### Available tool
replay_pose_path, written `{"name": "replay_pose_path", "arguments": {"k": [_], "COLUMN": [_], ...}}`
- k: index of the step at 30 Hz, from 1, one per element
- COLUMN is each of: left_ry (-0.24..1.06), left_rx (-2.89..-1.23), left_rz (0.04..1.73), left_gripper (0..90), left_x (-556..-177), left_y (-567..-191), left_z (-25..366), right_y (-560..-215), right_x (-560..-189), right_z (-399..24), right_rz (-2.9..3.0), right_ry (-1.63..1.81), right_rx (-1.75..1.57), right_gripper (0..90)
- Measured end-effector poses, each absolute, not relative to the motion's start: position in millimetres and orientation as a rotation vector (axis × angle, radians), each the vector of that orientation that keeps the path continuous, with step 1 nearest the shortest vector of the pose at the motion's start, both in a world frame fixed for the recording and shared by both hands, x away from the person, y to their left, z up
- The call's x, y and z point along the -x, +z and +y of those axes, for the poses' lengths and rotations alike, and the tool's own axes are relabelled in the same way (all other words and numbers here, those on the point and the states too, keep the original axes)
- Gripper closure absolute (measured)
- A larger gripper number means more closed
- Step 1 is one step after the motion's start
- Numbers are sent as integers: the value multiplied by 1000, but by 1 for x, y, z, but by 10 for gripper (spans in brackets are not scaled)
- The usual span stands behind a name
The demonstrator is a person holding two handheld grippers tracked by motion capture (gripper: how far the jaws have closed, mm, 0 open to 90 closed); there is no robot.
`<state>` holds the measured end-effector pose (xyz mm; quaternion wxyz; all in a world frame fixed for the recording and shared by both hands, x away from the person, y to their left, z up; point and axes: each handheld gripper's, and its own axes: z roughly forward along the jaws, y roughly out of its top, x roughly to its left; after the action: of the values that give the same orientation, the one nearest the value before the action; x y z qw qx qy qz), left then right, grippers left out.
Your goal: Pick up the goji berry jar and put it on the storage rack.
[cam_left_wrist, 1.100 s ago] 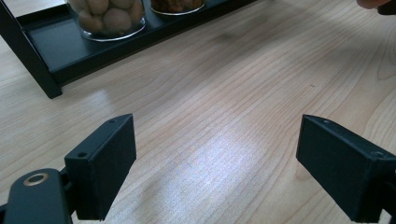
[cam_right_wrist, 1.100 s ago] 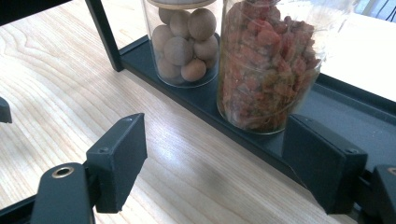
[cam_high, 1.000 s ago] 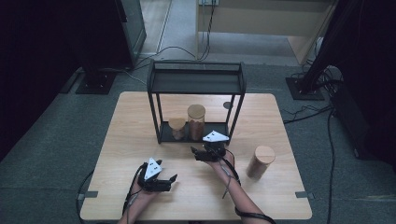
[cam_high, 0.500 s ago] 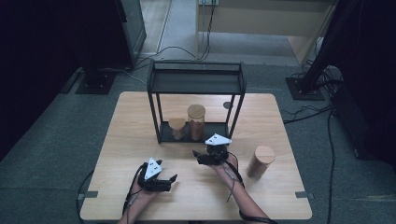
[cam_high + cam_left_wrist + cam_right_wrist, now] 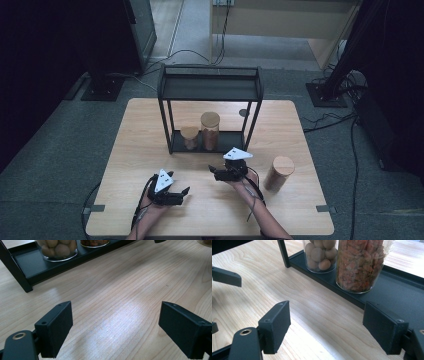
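A black two-level rack (image 5: 210, 90) stands mid-table. On its lower shelf are a short jar of round brown balls (image 5: 189, 137) and a taller jar of orange-brown bits (image 5: 210, 130). A third cork-lidded jar (image 5: 279, 172) stands on the table to the right. My right gripper (image 5: 215, 173) hovers open just in front of the rack. In the right gripper view its jaws (image 5: 325, 330) face the ball jar (image 5: 319, 255) and the taller jar (image 5: 359, 265), nothing between them. My left gripper (image 5: 184, 194) rests open near the front edge, over bare wood (image 5: 115, 332).
The wooden table (image 5: 140, 130) has free surface left of the rack and along its front. The rack's corner post (image 5: 15, 272) is close ahead of the left gripper. Cables and dark stands lie on the floor behind the table.
The right gripper has drifted slightly back from the rack toward the near edge. The left gripper and the jars have not moved.
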<state>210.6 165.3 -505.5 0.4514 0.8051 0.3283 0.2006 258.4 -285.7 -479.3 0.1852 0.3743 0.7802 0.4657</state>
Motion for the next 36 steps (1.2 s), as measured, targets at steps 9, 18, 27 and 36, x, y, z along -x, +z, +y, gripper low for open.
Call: {"name": "replay_pose_path", "arguments": {"k": [9,18,27,36], "left_ry": [522,515,514,514], "left_rx": [-2018,-2009,-2006,-2003], "left_rz": [783,794,796,799], "left_gripper": [120,119,119,119], "left_x": [-207,-208,-208,-209], "left_y": [-505,-505,-505,-505], "left_z": [160,161,162,162], "right_y": [-480,-478,-479,-480], "right_x": [-252,-247,-240,-234], "right_z": [-294,-304,-313,-319], "right_rz": [2200,2202,2203,2212], "right_ry": [1324,1335,1344,1350], "right_rx": [-1059,-1052,-1045,-1044], "right_gripper": [217,216,215,215]}}
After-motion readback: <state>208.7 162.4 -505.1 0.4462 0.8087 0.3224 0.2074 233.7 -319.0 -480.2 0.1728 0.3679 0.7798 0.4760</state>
